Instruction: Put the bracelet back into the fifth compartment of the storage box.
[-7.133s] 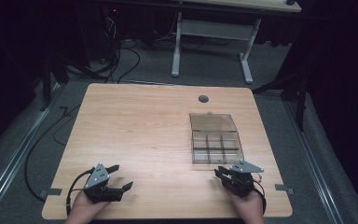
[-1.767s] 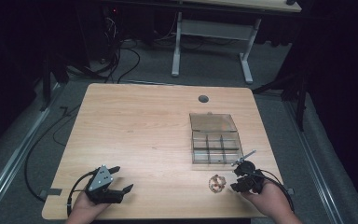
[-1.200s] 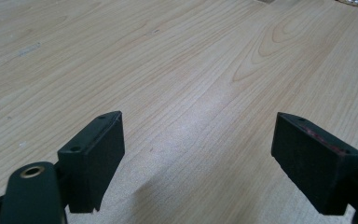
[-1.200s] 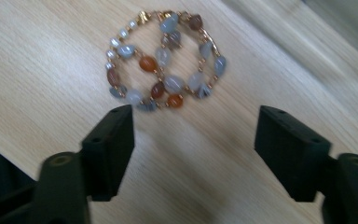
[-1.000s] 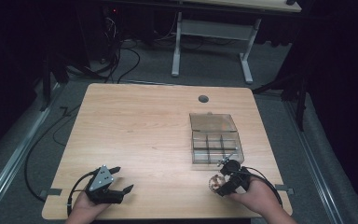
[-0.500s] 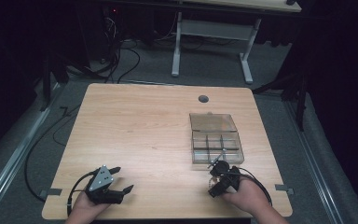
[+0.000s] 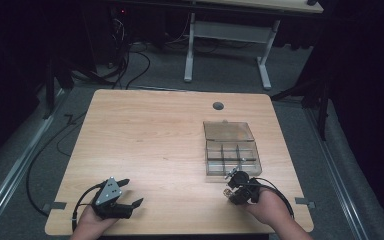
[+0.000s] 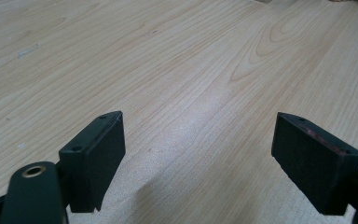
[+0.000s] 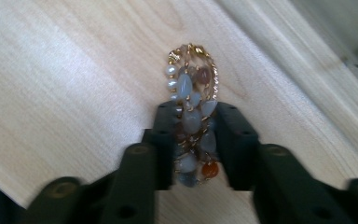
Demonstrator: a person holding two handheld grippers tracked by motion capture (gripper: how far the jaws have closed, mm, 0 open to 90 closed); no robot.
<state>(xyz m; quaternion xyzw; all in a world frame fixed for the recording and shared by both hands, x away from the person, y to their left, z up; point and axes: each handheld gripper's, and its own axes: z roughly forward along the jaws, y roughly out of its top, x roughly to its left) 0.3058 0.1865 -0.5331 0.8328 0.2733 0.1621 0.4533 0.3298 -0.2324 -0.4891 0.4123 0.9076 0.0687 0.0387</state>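
Pinching a beaded bracelet (image 9: 192,116) between its two black jaws, the right gripper (image 9: 193,135) has just been closing, and the right gripper view shows the pads pressed on the loose coil of pale, grey and orange beads on a gold chain. In the high view that bracelet (image 7: 226,192) sits at the near side of the clear compartment box (image 7: 232,159), just off its front wall, low over the counter (image 7: 150,145).

My main worry is the grip itself. The bracelet is a slack bundle of strands, so the jaws likely hold only some of them; a loop could sag out as the right gripper (image 7: 236,186) lifts, or the whole coil could slip free and scatter back onto the counter. A trailing loop might also snag on the front wall of the box, and that light plastic box would probably slide or tip if dragged. Its lid stands swung back on the far side of the box, so a careless reach could knock it.

As for contents, the box is split into small compartments, and from above they look bare, though the clear walls and distance make that hard to be sure of.

Well to the left of the box, the left gripper (image 7: 122,199) rests near the counter's front edge with jaws spread wide (image 8: 196,154) and nothing between them.
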